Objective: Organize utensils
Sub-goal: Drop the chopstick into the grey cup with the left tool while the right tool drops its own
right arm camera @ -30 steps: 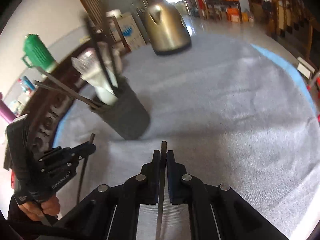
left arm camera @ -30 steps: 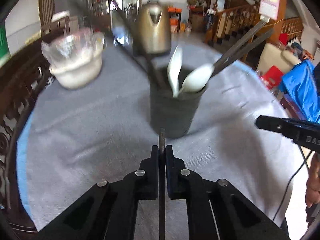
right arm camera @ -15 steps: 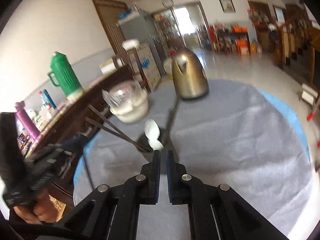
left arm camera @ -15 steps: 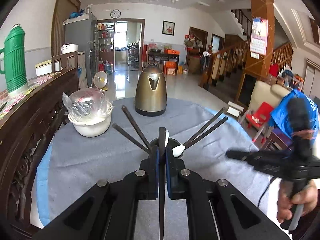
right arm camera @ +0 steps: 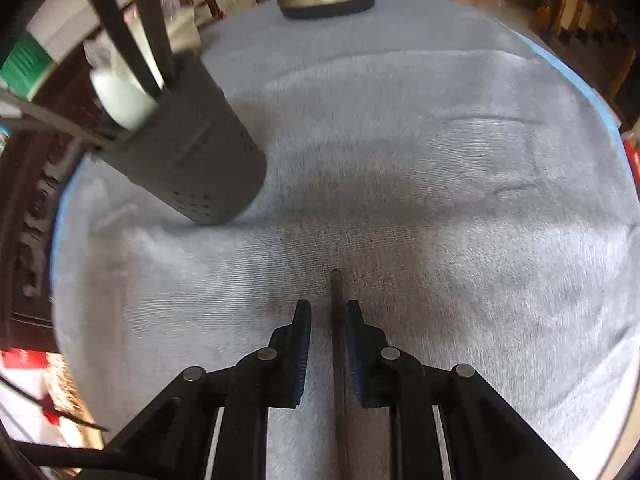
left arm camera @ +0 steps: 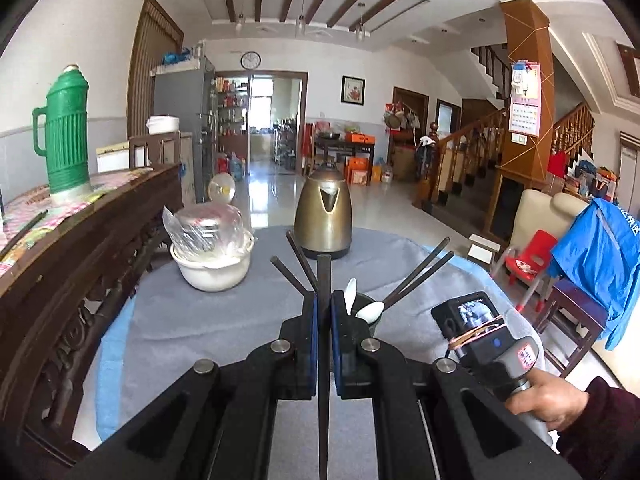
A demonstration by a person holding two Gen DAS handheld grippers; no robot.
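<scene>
My left gripper (left arm camera: pixel 324 300) is shut on a dark chopstick (left arm camera: pixel 324 276) that stands upright between its pads, raised above the table. Right behind it is the dark grey utensil holder (left arm camera: pixel 366 300), with white spoons (left arm camera: pixel 370 312) and several chopsticks fanning out of it. My right gripper (right arm camera: pixel 328 312) points steeply down at the grey cloth (right arm camera: pixel 440 160). Its jaws are opening. Another chopstick (right arm camera: pixel 338 340) lies lengthwise between them, close to the right pad and apart from the left one. The holder (right arm camera: pixel 192 160) stands to its upper left.
A brass-coloured kettle (left arm camera: pixel 324 216) stands at the far side of the round table. A white bowl wrapped in plastic (left arm camera: pixel 214 256) is at far left. A carved wooden sideboard (left arm camera: pixel 80 280) with a green thermos (left arm camera: pixel 66 136) borders the left edge. A hand (left arm camera: pixel 548 404) holds the right tool.
My left gripper has risen and tilted up with its chopstick, bringing the room into view. The right gripper swung down toward the cloth and its jaws have parted.
</scene>
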